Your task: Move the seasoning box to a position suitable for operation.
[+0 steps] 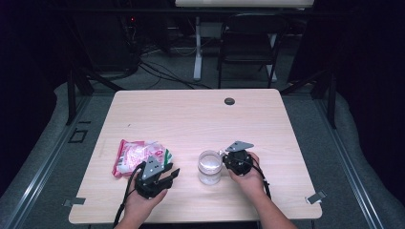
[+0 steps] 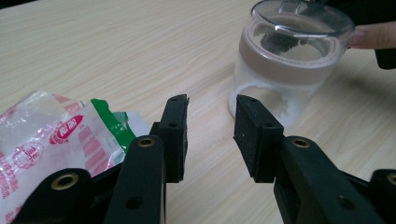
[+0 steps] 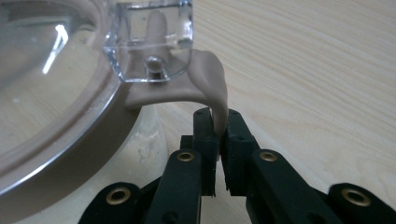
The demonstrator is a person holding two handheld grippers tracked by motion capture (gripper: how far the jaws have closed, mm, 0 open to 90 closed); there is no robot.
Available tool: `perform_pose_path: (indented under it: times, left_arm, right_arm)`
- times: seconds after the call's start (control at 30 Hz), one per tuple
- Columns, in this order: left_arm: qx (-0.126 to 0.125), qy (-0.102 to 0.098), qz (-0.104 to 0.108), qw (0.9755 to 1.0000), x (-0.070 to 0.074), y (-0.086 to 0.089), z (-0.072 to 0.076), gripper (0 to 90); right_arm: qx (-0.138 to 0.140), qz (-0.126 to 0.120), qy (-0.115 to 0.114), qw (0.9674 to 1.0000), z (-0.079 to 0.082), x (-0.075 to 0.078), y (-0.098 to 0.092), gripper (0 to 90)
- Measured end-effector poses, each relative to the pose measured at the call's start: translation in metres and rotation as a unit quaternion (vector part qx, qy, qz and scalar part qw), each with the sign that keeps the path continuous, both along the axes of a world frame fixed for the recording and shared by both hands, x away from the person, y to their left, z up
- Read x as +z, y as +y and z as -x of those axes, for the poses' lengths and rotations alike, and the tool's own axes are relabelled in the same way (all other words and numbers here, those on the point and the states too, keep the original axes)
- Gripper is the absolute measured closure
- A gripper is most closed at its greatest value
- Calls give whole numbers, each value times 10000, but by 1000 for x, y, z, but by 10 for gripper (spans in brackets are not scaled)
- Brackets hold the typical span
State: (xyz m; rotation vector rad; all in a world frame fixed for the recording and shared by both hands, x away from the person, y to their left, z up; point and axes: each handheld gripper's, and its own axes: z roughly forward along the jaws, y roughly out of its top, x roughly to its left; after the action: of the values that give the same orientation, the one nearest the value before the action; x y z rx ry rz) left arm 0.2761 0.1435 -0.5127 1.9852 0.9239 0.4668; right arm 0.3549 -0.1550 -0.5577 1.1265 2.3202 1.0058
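A clear jar (image 1: 210,167) with a see-through lid and a tan band stands on the wooden table (image 1: 191,119), some white powder inside. My right gripper (image 1: 225,161) sits just right of it. In the right gripper view its jaws (image 3: 217,128) pinch the tan tab (image 3: 210,79) that curves down from the lid's clear hinge block (image 3: 149,42). My left gripper (image 1: 171,175) rests left of the jar, open with nothing between its pads (image 2: 211,119). A red, white and green snack bag (image 1: 138,156) lies flat beside it (image 2: 56,140). The jar (image 2: 287,60) stands a short way beyond the left gripper's tips.
A dark grommet hole (image 1: 229,101) marks the table's far side. Behind the table stand a black folding chair (image 1: 250,43) and a white desk leg (image 1: 197,47) with cables on the floor. A fingertip (image 2: 373,37) shows behind the jar.
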Motion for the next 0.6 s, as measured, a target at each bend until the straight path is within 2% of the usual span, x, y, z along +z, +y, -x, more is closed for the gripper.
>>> perform_pose_path:
  times: [0.13, 0.27, 0.37, 0.47, 0.5, 0.6]
  left_arm:
    - [-62, 14, 53, 10000, 3, -1, -4, 640]
    - [-161, -16, 77, 9998, 7, -4, -10, 635]
    - [-223, -17, 193, 9996, 11, -6, -16, 628]
    - [-259, 18, 283, 9993, 15, -6, -21, 627]
    - [-277, 0, 290, 9992, 16, -6, -24, 619]
    - [-265, 24, 350, 9990, 20, -7, -31, 600]
  right_arm:
    - [-123, 145, -30, 9998, 11, 1, 1, 857]
    - [-208, 75, -4, 9998, 24, 1, 0, 835]
    - [-113, 102, 85, 9998, 39, 3, -2, 807]
    - [-57, 90, 98, 9999, 46, 3, -1, 796]
    - [-25, 54, 136, 9999, 53, 4, -1, 779]
    - [45, -43, 222, 9997, 59, 4, -2, 755]
